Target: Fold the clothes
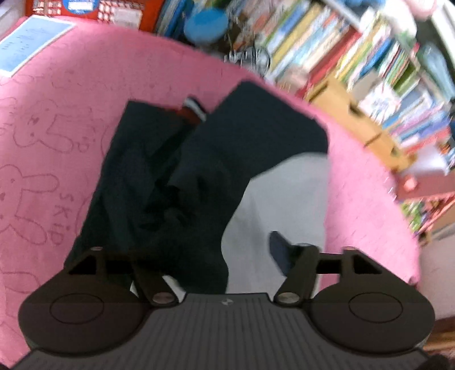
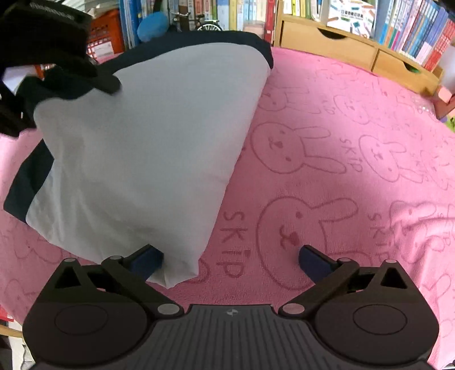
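A navy and light grey garment (image 1: 199, 159) lies crumpled on a pink rabbit-print towel (image 1: 45, 159). In the left wrist view my left gripper (image 1: 207, 253) hangs low over it with its jaws apart. Its right blue pad (image 1: 280, 250) rests over the grey part, while the left fingertip is lost against the dark cloth. In the right wrist view the garment's grey panel (image 2: 148, 142) spreads to the left. My right gripper (image 2: 230, 263) stands wide open, its left pad (image 2: 148, 261) against the grey corner and its right pad (image 2: 312, 264) over bare towel (image 2: 327, 142).
Bookshelves (image 2: 412, 31) and a wooden drawer unit (image 2: 327, 42) line the far edge. An orange crate (image 2: 105, 34) and a blue round object (image 2: 152, 24) stand at the back left. A blue-and-white sheet (image 1: 28, 42) lies on the towel's far left corner.
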{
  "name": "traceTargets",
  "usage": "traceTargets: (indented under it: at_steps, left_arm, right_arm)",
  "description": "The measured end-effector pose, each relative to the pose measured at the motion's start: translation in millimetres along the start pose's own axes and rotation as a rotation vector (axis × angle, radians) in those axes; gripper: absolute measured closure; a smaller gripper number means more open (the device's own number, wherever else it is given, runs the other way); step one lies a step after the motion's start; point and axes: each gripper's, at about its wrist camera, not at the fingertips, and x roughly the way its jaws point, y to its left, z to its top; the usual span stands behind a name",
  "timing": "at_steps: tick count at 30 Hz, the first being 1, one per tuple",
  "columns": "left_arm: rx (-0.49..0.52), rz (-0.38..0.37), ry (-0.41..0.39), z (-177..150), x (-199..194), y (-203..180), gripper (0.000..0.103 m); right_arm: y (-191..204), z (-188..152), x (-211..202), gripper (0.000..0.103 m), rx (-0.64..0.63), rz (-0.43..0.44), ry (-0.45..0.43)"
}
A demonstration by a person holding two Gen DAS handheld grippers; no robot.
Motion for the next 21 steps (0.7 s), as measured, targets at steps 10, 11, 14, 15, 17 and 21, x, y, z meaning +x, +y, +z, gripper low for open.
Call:
traceTargets:
  at_steps: [10, 11, 14, 15, 17, 21]
  left_arm:
    - [0.044, -0.098, -0.299, 6.7, -95.8, 2.5, 0.099]
    - [0.068, -0.072, -0.294, 0.6, -100.2, 8.5, 0.099]
    - [0.072, 0.049, -0.231, -14.5, -92.1, 35.4, 0.098]
    - [0.034, 0.065, -0.203, -18.5, -88.9, 48.0, 0.097]
    - [-0.053, 0.088, -0.146, -26.4, -82.9, 74.3, 0.096]
    - [-0.134, 0.083, -0.135, -38.9, -88.5, 96.9, 0.092]
  right_arm:
    - [-4.6, 11.1, 6.5, 0.000, -0.039, 0.036, 0.039]
    - [-4.6, 12.1, 7.3, 0.000, -0.040, 0.038, 0.044]
    - [-4.6, 15.1, 9.7, 0.000, -0.043, 0.044, 0.060]
    - [-4.7, 15.9, 10.2, 0.000, -0.051, 0.047, 0.063]
    - [-4.9, 17.5, 11.2, 0.000, -0.068, 0.055, 0.070]
    - [-6.0, 22.8, 14.0, 0.000, -0.089, 0.067, 0.089]
